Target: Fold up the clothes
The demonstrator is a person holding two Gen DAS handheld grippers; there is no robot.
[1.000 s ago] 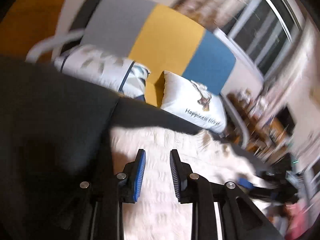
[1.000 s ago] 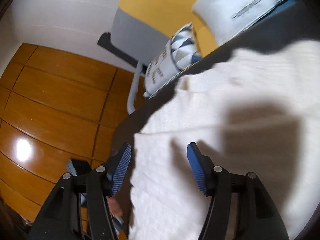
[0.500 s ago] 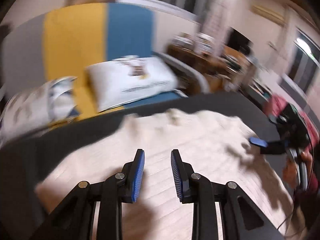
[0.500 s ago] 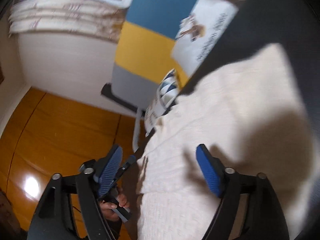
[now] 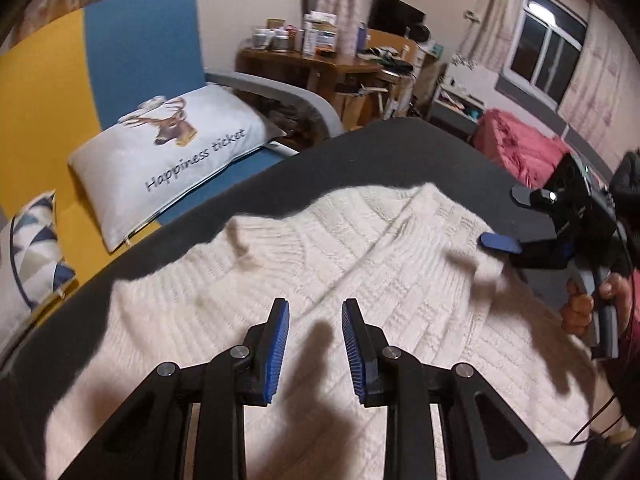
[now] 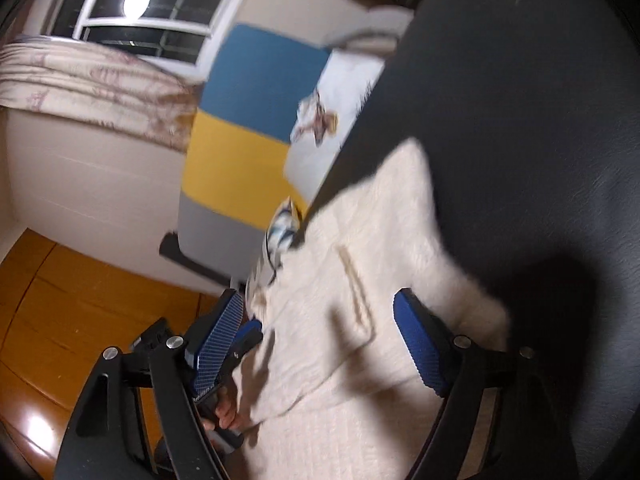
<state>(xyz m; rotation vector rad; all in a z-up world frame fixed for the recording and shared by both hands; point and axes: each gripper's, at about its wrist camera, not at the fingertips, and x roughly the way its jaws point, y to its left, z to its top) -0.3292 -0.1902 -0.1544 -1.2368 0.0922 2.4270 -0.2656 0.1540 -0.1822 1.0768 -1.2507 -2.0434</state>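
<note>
A cream knitted sweater (image 5: 280, 248) lies spread on a dark table (image 5: 400, 148), its neckline toward the far edge. My left gripper (image 5: 315, 308) hovers over the sweater's middle, its blue pads a little apart with nothing between them. My right gripper (image 5: 510, 220), held by a hand (image 5: 580, 304), is at the sweater's right edge with its jaws wide. In the right wrist view the right gripper (image 6: 320, 340) stands open over the sweater (image 6: 400, 220), with only fabric below. The left gripper (image 6: 240, 336) shows behind its left finger.
Beyond the table's far edge is a sofa with a yellow and blue back (image 5: 132, 40), a deer-print pillow (image 5: 172, 148) and a triangle-pattern pillow (image 5: 32, 248). A cluttered wooden desk (image 5: 320, 60) and a pink blanket (image 5: 516, 144) lie further back. Wooden floor (image 6: 60, 300) is beside the table.
The left gripper swung and rolled from the table's left side to over the sweater's middle. The right gripper's jaws widened and it moved along the sweater's edge.
</note>
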